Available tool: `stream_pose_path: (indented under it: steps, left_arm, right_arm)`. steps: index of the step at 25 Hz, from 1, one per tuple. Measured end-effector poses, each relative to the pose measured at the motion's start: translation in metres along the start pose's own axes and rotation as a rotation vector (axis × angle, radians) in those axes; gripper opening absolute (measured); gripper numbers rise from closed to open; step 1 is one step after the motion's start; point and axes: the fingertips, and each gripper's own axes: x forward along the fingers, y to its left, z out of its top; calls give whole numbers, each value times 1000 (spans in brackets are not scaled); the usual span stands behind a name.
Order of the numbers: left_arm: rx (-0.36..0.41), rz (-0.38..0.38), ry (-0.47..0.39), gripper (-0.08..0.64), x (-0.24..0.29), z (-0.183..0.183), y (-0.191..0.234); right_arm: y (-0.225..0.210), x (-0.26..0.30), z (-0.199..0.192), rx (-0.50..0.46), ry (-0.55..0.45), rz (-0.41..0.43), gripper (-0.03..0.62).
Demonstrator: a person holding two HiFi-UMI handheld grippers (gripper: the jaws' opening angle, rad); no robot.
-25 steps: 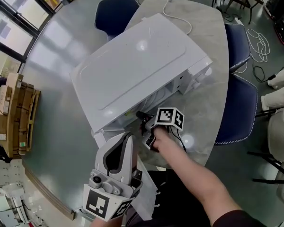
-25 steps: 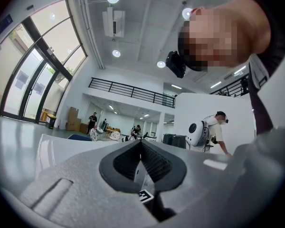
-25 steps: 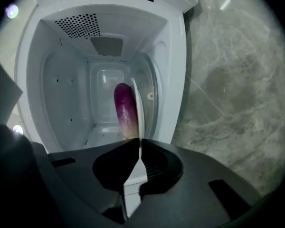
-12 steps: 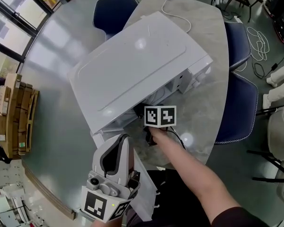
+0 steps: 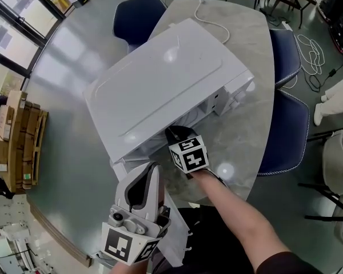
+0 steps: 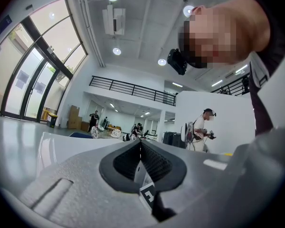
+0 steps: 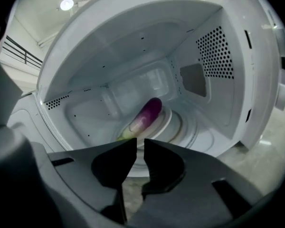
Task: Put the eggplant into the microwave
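Change since earlier view: the right claw (image 7: 140, 141) has rolled about its own axis, so its marker cube (image 5: 188, 154) shows different faces. The left claw (image 6: 140, 144) has stayed where it was.

Right claw: jaws opening, a narrow gap, nothing between them. It points into the open microwave (image 5: 160, 79).
Eggplant (image 7: 147, 115): purple, green at the near end, lying inside on the turntable plate (image 7: 175, 123), just beyond the claw tips and apart from them.
Left claw: pads pressed together. A thin white sliver shows in the seam, and what it is cannot be told. In the head view it sits at the microwave's front left corner, above a white panel (image 5: 174, 233) cut off by the frame edge.

Surface: grey marbled bench (image 5: 240, 130) with a rounded edge, carrying the microwave and a white cable (image 5: 208, 16).
Room: glossy grey floor (image 5: 63, 67), tall windows (image 5: 11, 16), ceiling spotlights.
Surroundings: blue chairs (image 5: 288, 136) around the bench, stacked brown boxes (image 5: 20, 136), loose white cable on the floor (image 5: 311, 53).
Hidden: in the head view the microwave's top covers the eggplant, and the person's forearm (image 5: 234, 210) crosses the near bench edge.
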Motion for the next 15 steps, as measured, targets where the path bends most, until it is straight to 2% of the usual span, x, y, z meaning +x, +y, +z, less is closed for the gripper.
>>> stream_pose_path:
  steps: [7,15]
  left_arm:
    - [-34,12,47,8,3,-11,-8]
    - [-69,23,92,8,4,-10,-24]
  right_arm:
    - [8,-49,16,38,-8,35,14]
    - [39,-138,63,-9,-63,66,3]
